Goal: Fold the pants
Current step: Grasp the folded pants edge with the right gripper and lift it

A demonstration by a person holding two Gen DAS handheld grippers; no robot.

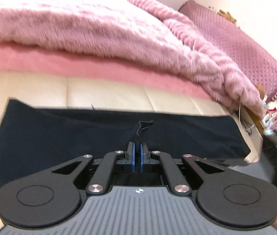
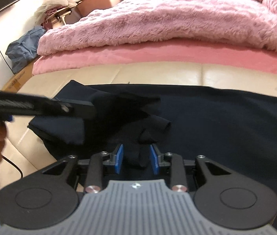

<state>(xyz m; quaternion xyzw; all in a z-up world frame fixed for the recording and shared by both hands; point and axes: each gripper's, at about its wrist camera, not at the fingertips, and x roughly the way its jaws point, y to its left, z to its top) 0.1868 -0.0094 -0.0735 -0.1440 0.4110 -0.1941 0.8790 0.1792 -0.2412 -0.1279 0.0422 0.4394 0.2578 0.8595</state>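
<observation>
The pants (image 1: 60,137) are spread along the bed's cream front edge (image 1: 99,90). Left gripper (image 1: 137,146) jaws are clamped on a fabric pinch; right gripper (image 2: 136,156) jaws stand apart around a fold. Folding appears barely begun.

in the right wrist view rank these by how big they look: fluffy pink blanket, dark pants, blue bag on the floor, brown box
1. fluffy pink blanket and dark pants: both fill wide bands of the picture; too close to rank, and the pants are nearer the camera
2. blue bag
3. brown box, partly hidden and farthest away
</observation>
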